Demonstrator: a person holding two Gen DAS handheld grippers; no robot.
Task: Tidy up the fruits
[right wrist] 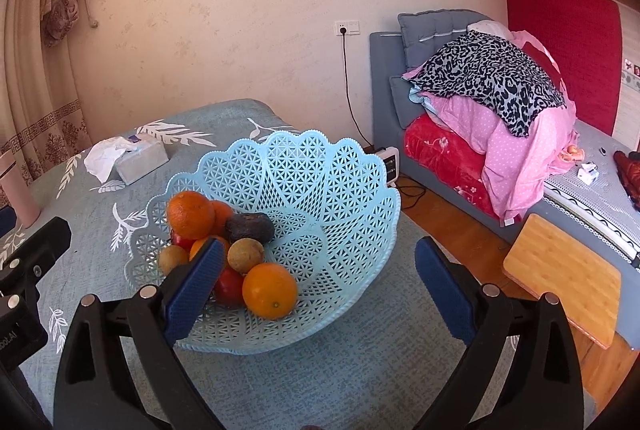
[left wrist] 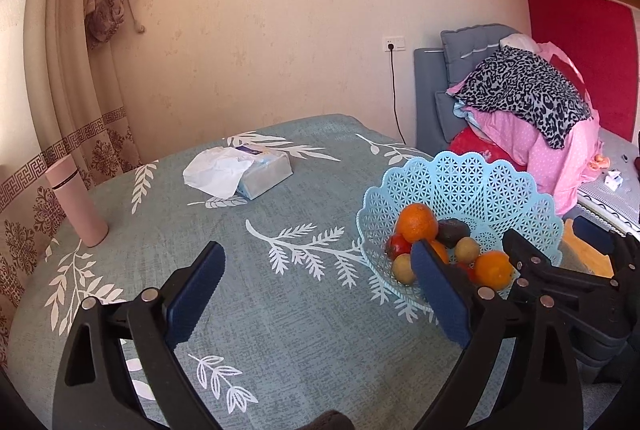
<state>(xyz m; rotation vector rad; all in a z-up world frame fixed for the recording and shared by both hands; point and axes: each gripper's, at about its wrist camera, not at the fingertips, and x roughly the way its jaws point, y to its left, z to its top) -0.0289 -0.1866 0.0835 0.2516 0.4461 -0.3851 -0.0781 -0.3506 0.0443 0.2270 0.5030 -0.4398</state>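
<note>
Fruits [right wrist: 224,250] heaped on left side of lattice basket [right wrist: 340,189], near bench [left wrist: 280,310] right edge. Left tool [left wrist: 316,294] and right tool [right wrist: 320,286] both wide open, empty. Risk: uneven heap rolls if one fruit is pulled; light basket may slide off edge.

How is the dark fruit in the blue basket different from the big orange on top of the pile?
The dark fruit is blackish-brown, elongated and dull; the top orange is bright orange, round and rather glossy. The orange sits highest in the pile; the dark fruit lies lower, beside it. Both rest in the blue basket, untouched by either gripper.
</note>
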